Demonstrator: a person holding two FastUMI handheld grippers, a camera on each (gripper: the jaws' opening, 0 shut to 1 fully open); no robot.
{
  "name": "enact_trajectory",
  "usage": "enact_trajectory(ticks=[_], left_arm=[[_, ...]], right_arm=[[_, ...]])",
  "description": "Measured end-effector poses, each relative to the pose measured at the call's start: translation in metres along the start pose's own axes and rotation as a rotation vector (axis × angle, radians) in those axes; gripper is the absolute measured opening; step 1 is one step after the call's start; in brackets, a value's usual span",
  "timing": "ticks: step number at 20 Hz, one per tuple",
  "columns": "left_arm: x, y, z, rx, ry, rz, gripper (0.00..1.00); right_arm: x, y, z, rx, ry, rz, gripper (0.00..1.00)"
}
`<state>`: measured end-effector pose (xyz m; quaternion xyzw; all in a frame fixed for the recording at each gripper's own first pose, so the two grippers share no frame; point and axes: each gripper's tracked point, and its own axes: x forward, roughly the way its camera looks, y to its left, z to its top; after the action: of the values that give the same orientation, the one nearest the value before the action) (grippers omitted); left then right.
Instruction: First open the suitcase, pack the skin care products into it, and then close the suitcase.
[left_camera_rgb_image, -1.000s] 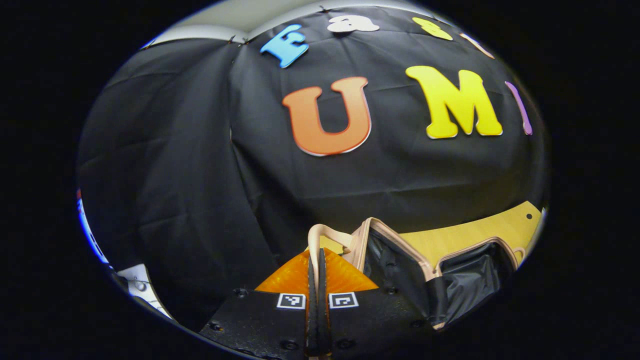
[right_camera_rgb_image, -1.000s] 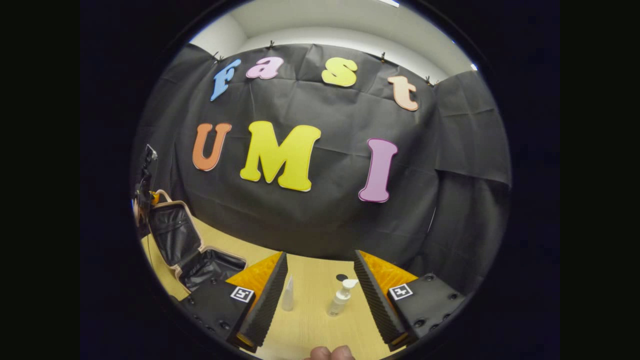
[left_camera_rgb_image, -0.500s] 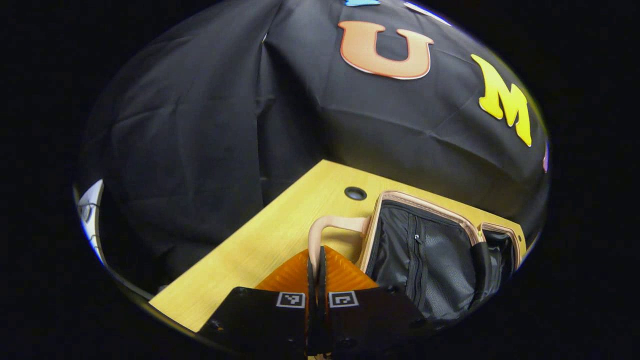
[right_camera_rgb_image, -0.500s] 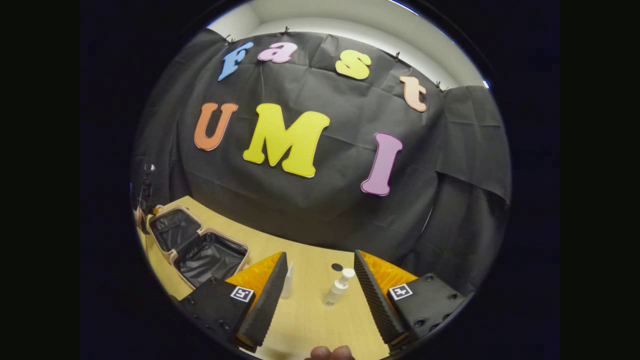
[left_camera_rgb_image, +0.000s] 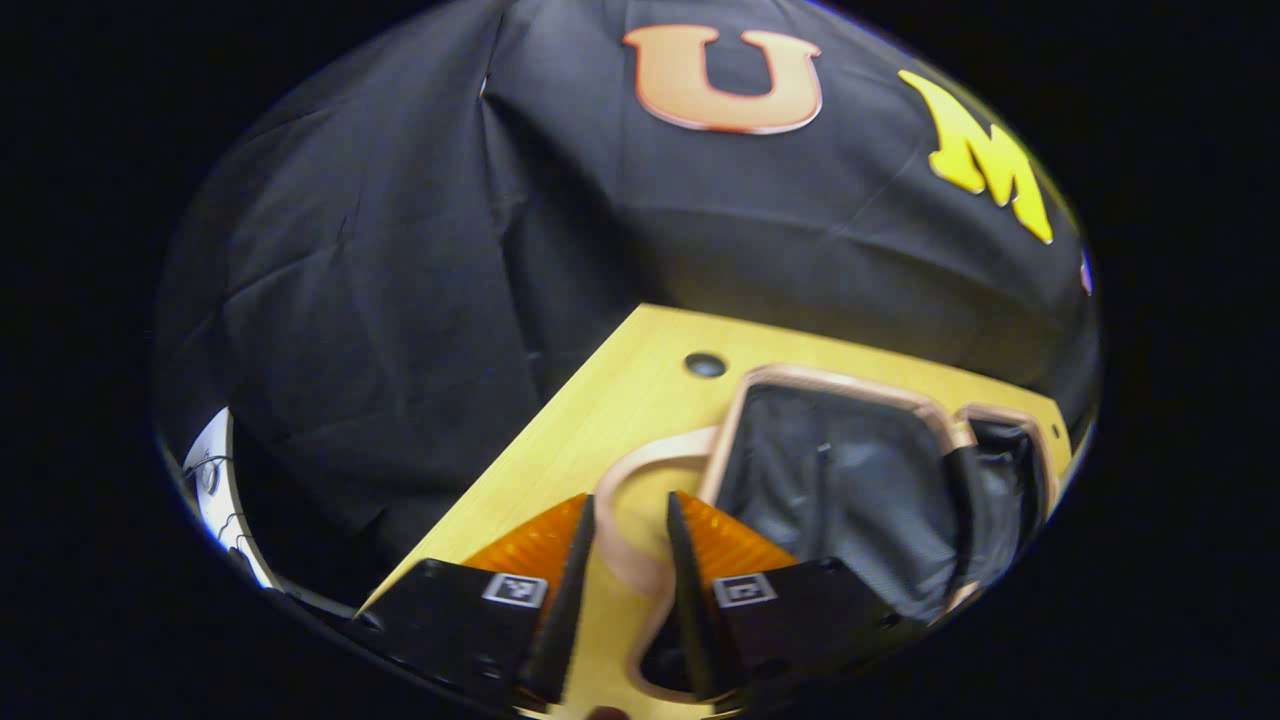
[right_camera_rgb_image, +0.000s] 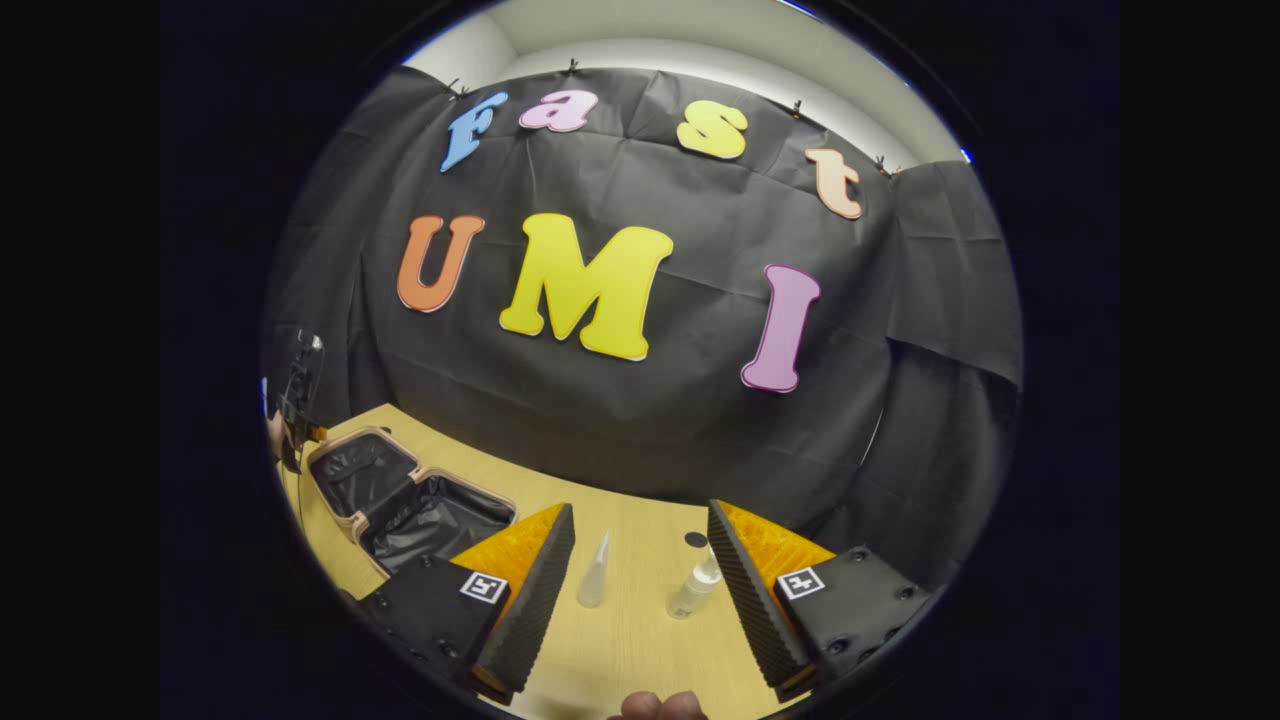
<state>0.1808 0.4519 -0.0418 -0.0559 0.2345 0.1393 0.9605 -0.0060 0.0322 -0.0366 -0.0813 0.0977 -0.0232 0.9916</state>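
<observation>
Left gripper view: the left tool (left_camera_rgb_image: 630, 560) has its fingers apart, the suitcase (left_camera_rgb_image: 850, 480) handle (left_camera_rgb_image: 630, 500) loose between them. The suitcase lies spread open on the bench (left_camera_rgb_image: 620, 400), so opening looks done.

Right gripper view: the right tool (right_camera_rgb_image: 640, 580) is apart, hovering over two bottles: a slim tube (right_camera_rgb_image: 594, 585) and a pump bottle (right_camera_rgb_image: 693, 592), both right of the suitcase (right_camera_rgb_image: 410, 500). Next comes closing on one bottle.

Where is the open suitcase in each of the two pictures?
Left gripper view: the suitcase lies open at lower right, just past the left gripper, whose open fingers stand either side of its handle.
Right gripper view: the suitcase sits small at lower left, left of the right gripper.
Shared landmark: the yellow table under it.
</observation>
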Motion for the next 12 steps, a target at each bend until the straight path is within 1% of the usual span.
enact_trajectory(ticks=[1,3,5,7,9,12], left_arm=[[-0.016,-0.014,0.012,0.017,-0.039,0.003,0.68],[-0.049,-0.053,0.036,0.010,-0.120,-0.026,0.96],[-0.085,-0.103,0.051,-0.006,-0.170,-0.070,0.96],[-0.116,-0.146,0.055,0.017,-0.209,-0.095,0.97],[-0.141,-0.196,0.052,0.019,-0.224,-0.131,0.97],[-0.168,-0.270,0.035,0.003,-0.220,-0.179,0.97]], right_arm=[[0.001,-0.003,-0.002,0.015,-0.001,0.003,0.78],[0.003,-0.011,-0.006,0.042,-0.004,0.004,0.79],[0.005,-0.022,-0.008,0.056,-0.015,0.004,0.78],[0.008,-0.038,-0.013,0.084,-0.015,0.002,0.79],[0.011,-0.056,-0.026,0.108,0.005,-0.009,0.80],[0.014,-0.084,-0.044,0.124,0.025,-0.028,0.79]])
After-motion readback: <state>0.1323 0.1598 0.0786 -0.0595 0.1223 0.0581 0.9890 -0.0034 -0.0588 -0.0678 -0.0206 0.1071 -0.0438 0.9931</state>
